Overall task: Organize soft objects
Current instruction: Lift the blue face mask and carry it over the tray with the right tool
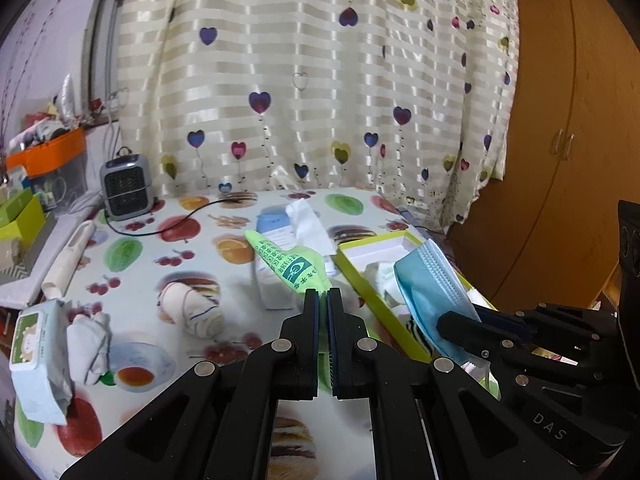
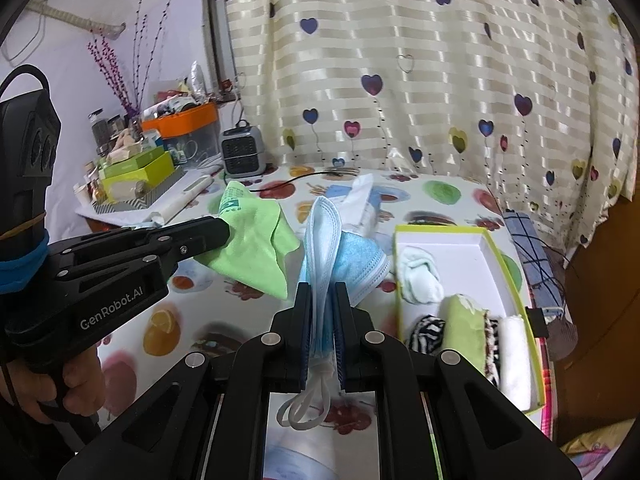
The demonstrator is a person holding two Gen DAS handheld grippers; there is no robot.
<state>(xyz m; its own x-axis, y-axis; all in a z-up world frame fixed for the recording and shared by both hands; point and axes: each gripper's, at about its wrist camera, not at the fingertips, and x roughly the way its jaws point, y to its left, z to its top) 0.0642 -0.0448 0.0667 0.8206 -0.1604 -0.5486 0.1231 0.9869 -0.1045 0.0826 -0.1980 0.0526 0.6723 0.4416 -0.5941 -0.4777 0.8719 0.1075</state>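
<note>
Left gripper point(image 1: 323, 300): fingers clamped together on a corner of the green cloth point(image 1: 292, 264), which is held up off the table, probably so it hangs free of the clutter.
Right gripper point(image 2: 323, 292): fingers pressed onto the folded blue face mask point(image 2: 344, 256); its white ear loops point(image 2: 304, 408) dangle out behind the pads, so the grip is on the mask body, not the straps.
Box point(image 2: 486, 240): green-rimmed, white inside, on the right of the table; it already holds a pale sock bundle point(image 2: 420, 276), a striped roll point(image 2: 426, 332), a green folded piece point(image 2: 466, 324) and a white roll point(image 2: 516, 356). The far part is free, the likely spot for the 2 held items.
Still on the table point(image 1: 132, 248): 2 rolled white sock bundles point(image 1: 192, 306) near left, beside a wet-wipe pack point(image 1: 36, 356); a tissue pack point(image 1: 280, 240) sits in the middle.
Judgement: the mask hangs nearer the box, so it probably goes in first.
Risk: loose loops may snag the rim.
</note>
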